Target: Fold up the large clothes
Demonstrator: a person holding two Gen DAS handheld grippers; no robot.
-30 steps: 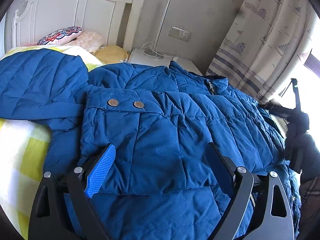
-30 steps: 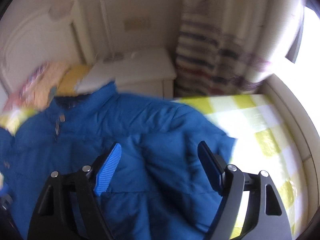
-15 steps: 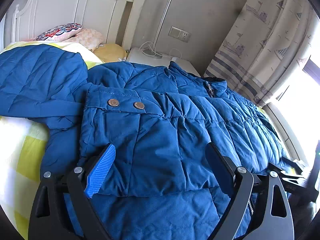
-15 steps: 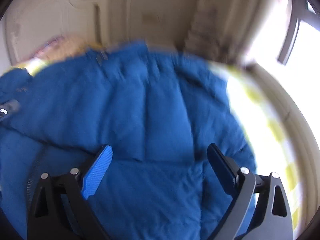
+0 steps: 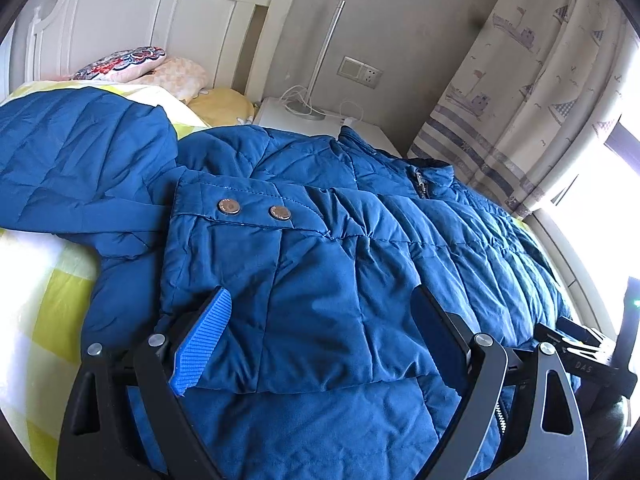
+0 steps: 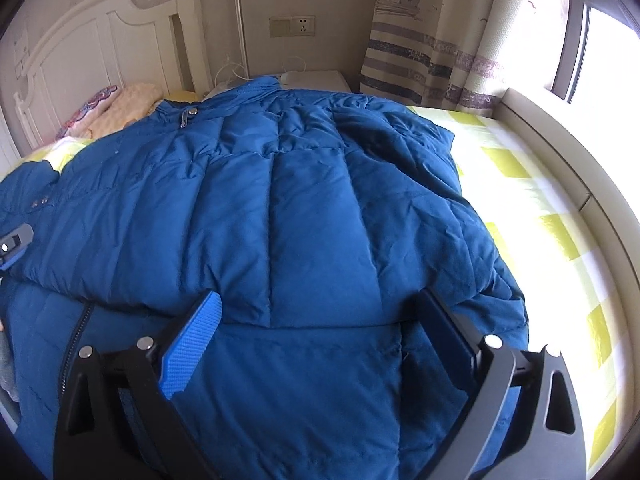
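Note:
A large blue quilted down jacket (image 5: 320,264) lies spread on the bed, with a sleeve folded across its front; the cuff shows two metal snaps (image 5: 254,209). It also fills the right wrist view (image 6: 312,216), zipper collar at the far end. My left gripper (image 5: 320,320) is open and empty, low over the sleeve's near edge. My right gripper (image 6: 316,320) is open and empty, low over the jacket's near hem fold. The right gripper's body shows at the right edge of the left wrist view (image 5: 584,360).
The bed has a yellow-and-white checked sheet (image 6: 540,208), with pillows (image 5: 140,64) at a white headboard (image 5: 132,12). A white nightstand (image 5: 320,120) with a lamp stands behind. A patterned curtain (image 5: 520,80) and a bright window (image 6: 600,40) are on the right.
My right gripper has swung down from the far right side of the jacket to its near hem. The left gripper has hardly moved. Both stay open.

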